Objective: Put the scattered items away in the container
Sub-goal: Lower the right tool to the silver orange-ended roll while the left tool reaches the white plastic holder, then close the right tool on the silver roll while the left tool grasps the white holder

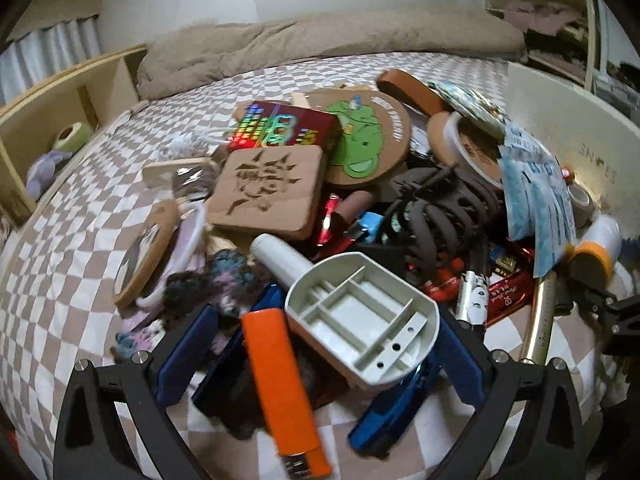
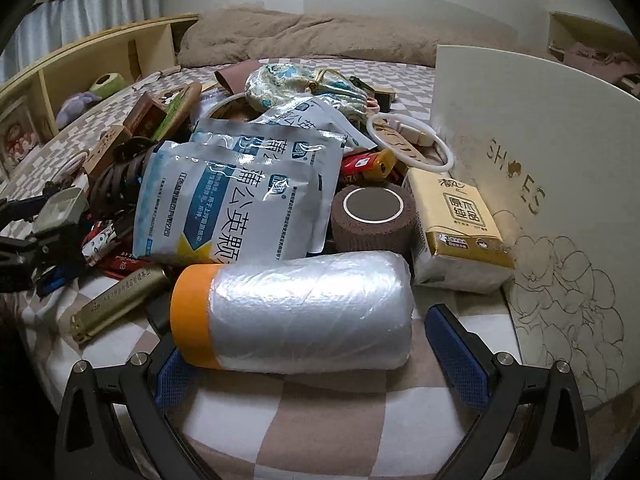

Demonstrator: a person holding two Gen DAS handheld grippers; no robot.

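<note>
Currently, risk notes.
Left gripper (image 1: pixel 320 364): fingers spread wide around a grey plastic scoop-shaped part (image 1: pixel 360 316); not clearly clamped. An orange lighter (image 1: pixel 284 392) lies between them too.
Left risk: closing could trap the lighter as well.
Right gripper (image 2: pixel 320 356): wide open, straddling the masking-film roll (image 2: pixel 296 312); no hold.
Right risk: slick film, round body; may roll or slip.
Container: white shoe box (image 2: pixel 540 184), 2 o'clock of the roll.
Pile: sachets (image 2: pixel 240 192) at 11 o'clock could slide.

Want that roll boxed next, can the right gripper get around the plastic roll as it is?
Probably yes: the right gripper is open, its jaws flanking the plastic roll, which lies on the bedsheet with nothing on top.
</note>
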